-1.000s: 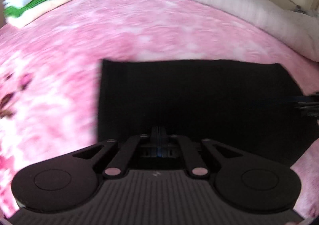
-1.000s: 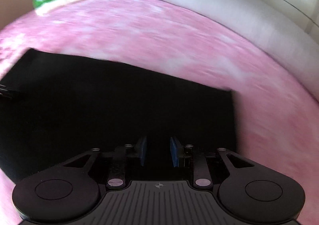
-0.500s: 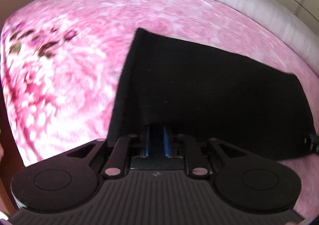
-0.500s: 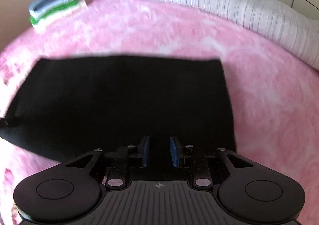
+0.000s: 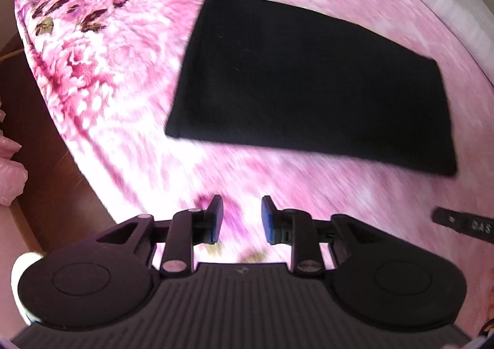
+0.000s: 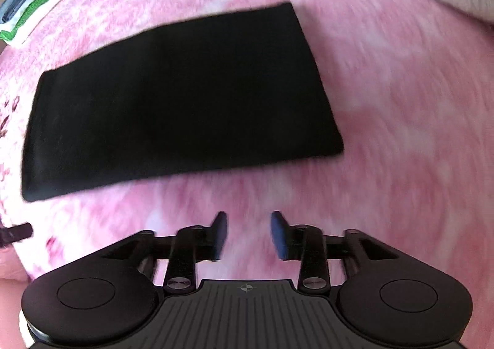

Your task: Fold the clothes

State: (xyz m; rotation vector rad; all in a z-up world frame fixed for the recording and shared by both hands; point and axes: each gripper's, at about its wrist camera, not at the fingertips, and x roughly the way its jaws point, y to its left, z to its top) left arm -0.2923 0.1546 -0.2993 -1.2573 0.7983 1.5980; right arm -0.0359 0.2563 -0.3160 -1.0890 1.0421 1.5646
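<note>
Pink floral blanket (image 5: 129, 77) covers the bed; nearest, left gripper (image 5: 238, 217) and right gripper (image 6: 249, 233) hover with jaws opening, nothing between them; beyond lies the folded black garment (image 6: 179, 102), flat; farther, stacked folded clothes (image 6: 31, 6)

Bright daylight — bedspread (image 5: 129, 77) overexposed, motion-blurred; fisheye edges curved, dark.

Black garment (image 5: 308, 92) folded into a flat, smooth rectangle, lying on the pink bedspread (image 5: 278, 194), just ahead of both tongs, untouched by either
</note>
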